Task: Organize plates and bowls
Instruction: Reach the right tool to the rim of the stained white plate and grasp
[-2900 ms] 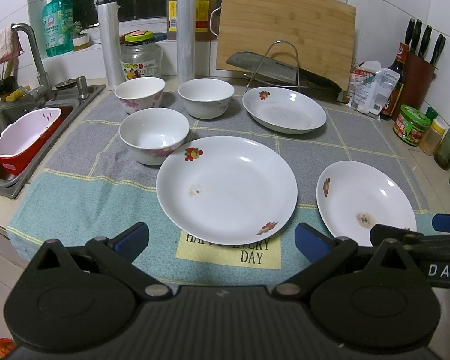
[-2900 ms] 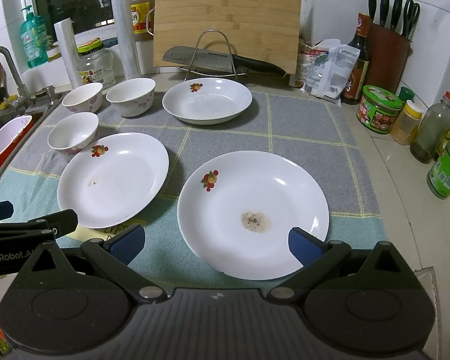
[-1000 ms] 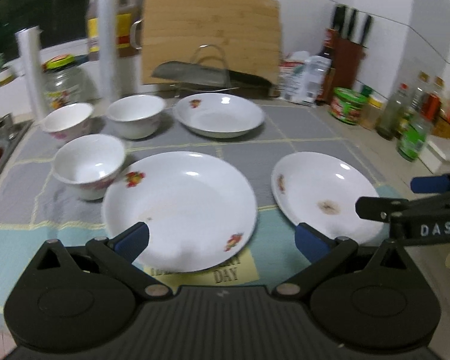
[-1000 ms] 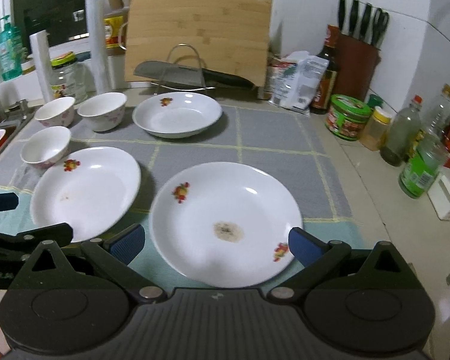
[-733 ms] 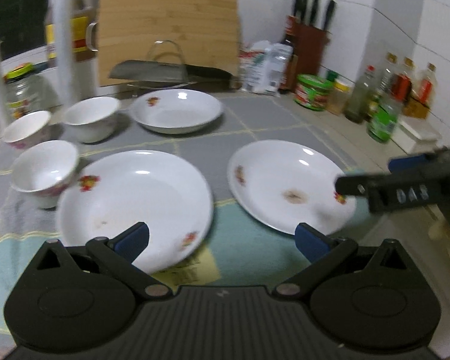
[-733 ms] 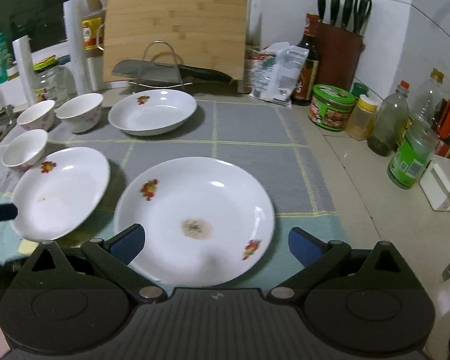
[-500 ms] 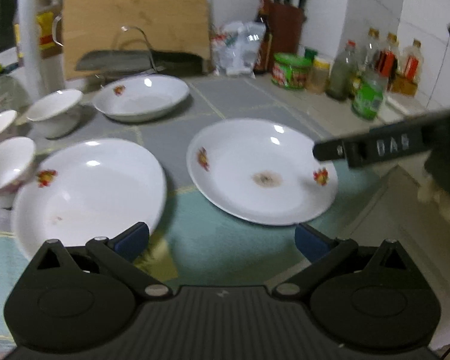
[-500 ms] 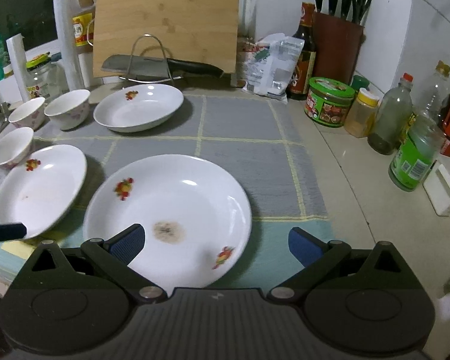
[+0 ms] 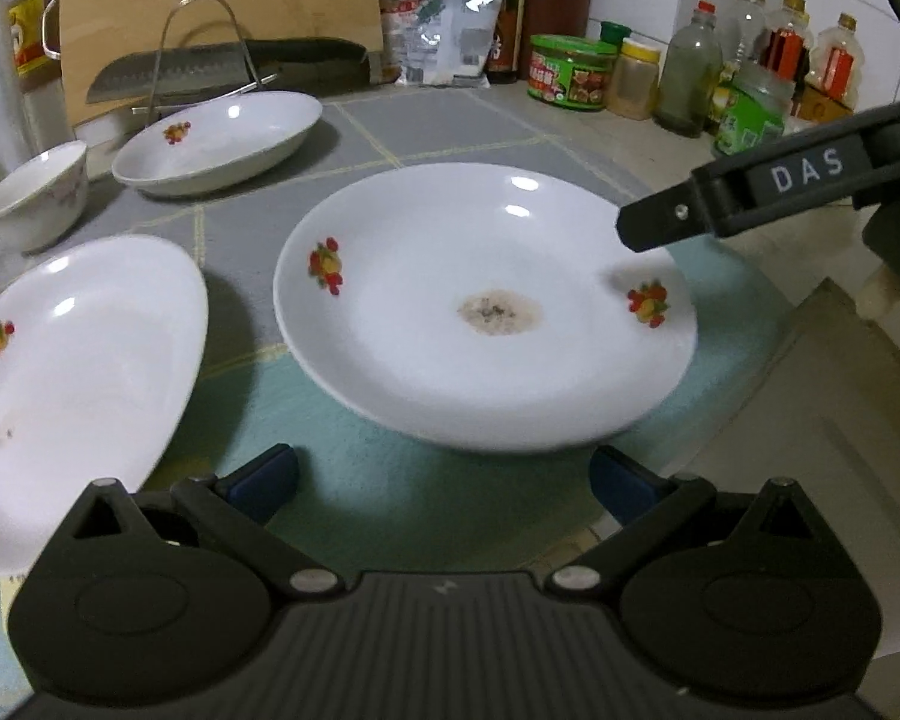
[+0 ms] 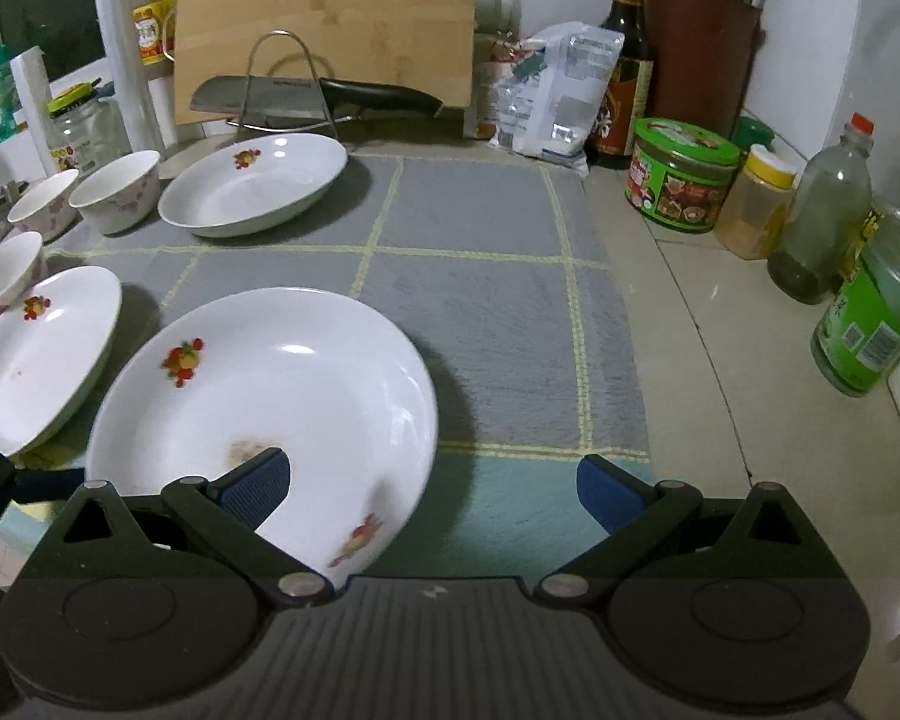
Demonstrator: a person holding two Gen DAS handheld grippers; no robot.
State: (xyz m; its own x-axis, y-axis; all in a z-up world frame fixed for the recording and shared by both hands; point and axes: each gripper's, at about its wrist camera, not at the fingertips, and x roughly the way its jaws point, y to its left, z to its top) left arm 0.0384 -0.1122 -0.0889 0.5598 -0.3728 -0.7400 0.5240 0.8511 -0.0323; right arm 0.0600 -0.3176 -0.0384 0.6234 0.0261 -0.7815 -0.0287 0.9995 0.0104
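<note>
A white plate with a brown stain (image 9: 486, 300) lies on the mat, right in front of my open left gripper (image 9: 444, 474), near its front rim. The same plate shows in the right wrist view (image 10: 270, 396); my open right gripper (image 10: 432, 486) straddles its right rim, the left finger over the plate, the right finger over the mat. A second plate (image 9: 72, 372) lies to the left. A third plate (image 10: 252, 183) sits at the back. Three bowls stand at the far left (image 10: 117, 189), (image 10: 42, 204), (image 10: 6, 273).
A grey and teal mat (image 10: 486, 300) covers the counter. A wire rack with a cleaver (image 10: 288, 99) and a bamboo board (image 10: 324, 18) stand behind. Jars and bottles (image 10: 681, 174) line the right side. The counter's front edge is close below the grippers.
Both grippers have swung right and moved in low toward the stained plate. The right gripper now reaches over its right rim. Both stay open.
</note>
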